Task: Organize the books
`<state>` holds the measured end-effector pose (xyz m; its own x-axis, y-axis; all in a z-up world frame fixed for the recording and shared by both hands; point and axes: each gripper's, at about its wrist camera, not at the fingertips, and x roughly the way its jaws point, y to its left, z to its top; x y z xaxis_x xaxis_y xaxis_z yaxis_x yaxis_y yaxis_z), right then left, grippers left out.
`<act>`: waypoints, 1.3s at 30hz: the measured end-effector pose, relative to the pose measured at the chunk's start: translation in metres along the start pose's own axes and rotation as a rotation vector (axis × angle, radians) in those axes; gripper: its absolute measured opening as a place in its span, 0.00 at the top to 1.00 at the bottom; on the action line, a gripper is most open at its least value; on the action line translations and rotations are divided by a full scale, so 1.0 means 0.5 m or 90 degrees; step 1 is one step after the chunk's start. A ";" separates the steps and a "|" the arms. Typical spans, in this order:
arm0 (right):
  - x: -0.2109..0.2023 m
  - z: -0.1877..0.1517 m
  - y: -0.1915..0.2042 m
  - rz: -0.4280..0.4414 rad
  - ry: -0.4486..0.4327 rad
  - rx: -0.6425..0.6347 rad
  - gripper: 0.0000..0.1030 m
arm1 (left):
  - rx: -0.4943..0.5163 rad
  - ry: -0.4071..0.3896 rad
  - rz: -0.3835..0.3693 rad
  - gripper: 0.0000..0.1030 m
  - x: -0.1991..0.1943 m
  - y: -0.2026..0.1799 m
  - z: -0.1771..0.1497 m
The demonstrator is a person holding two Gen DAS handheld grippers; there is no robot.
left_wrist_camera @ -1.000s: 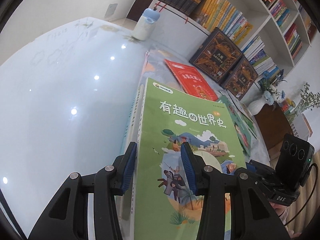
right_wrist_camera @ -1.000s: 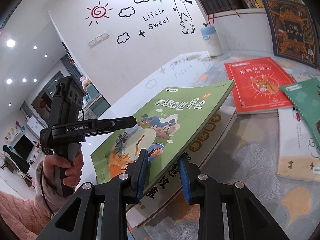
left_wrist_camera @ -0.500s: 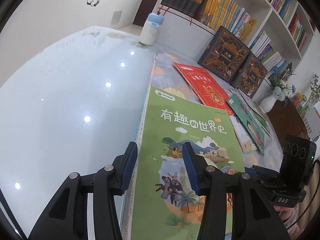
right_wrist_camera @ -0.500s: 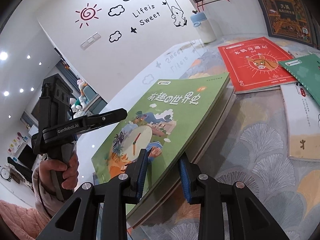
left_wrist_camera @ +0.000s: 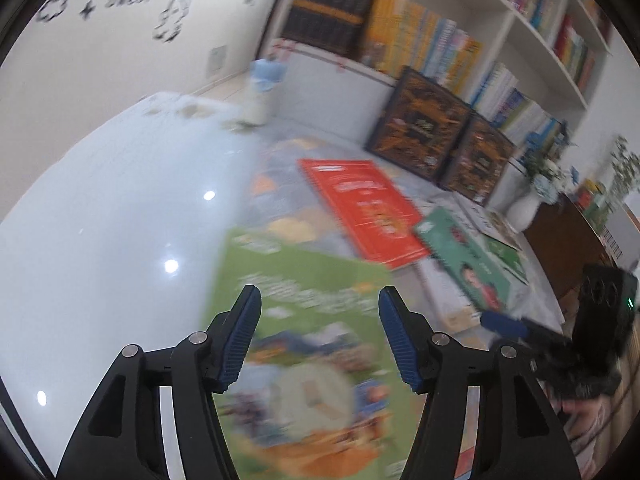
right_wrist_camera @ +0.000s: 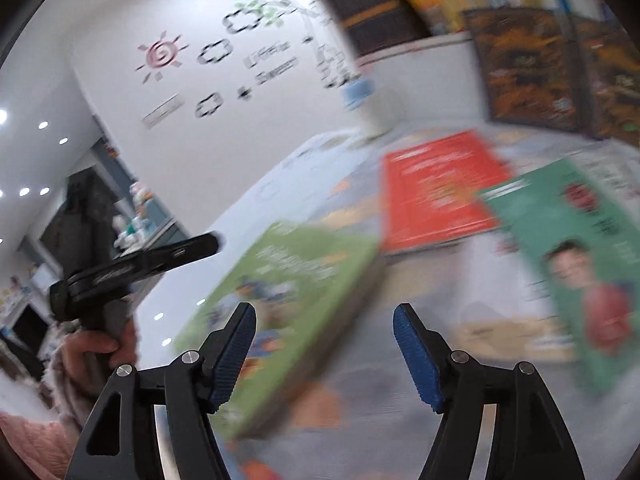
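Both tools are opening: the left tool (left_wrist_camera: 320,340) and right tool (right_wrist_camera: 324,350) have let go of the green book (left_wrist_camera: 304,344), which lies on the desk (left_wrist_camera: 100,240) just ahead of them. It seems to rest on another book near the desk's edge; a finger clipping it could slide it askew or off.

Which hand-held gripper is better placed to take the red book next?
Probably the right hand-held gripper. Its jaws are opening with nothing clamped, and the red book lies just ahead. The left hand-held gripper, also opening, sits over the green book, with the red one farther off.
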<state>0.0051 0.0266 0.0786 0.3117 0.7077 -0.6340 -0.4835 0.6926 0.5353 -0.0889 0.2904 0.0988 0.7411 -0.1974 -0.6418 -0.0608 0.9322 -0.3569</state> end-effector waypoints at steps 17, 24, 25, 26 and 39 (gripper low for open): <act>-0.039 0.152 -0.522 -0.086 0.095 0.096 0.44 | 0.043 0.114 -0.044 0.45 0.330 -0.393 -0.048; 0.055 0.188 -0.463 -0.164 0.186 -0.108 0.42 | 0.048 0.110 -0.013 0.47 0.360 -0.393 -0.061; 0.065 0.191 -0.457 -0.164 0.183 -0.124 0.37 | 0.045 0.109 -0.014 0.47 0.359 -0.391 -0.061; 0.073 0.197 -0.461 -0.152 0.187 -0.114 0.34 | 0.042 0.108 -0.017 0.47 0.359 -0.389 -0.061; -0.072 0.054 -0.408 -0.083 0.174 0.023 0.32 | 0.065 0.157 -0.067 0.49 0.315 -0.368 -0.090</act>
<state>0.1147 -0.1363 0.0070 0.1345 0.5523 -0.8227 -0.4237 0.7826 0.4561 0.0089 0.0744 0.0329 0.5534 -0.3506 -0.7556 0.0849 0.9261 -0.3675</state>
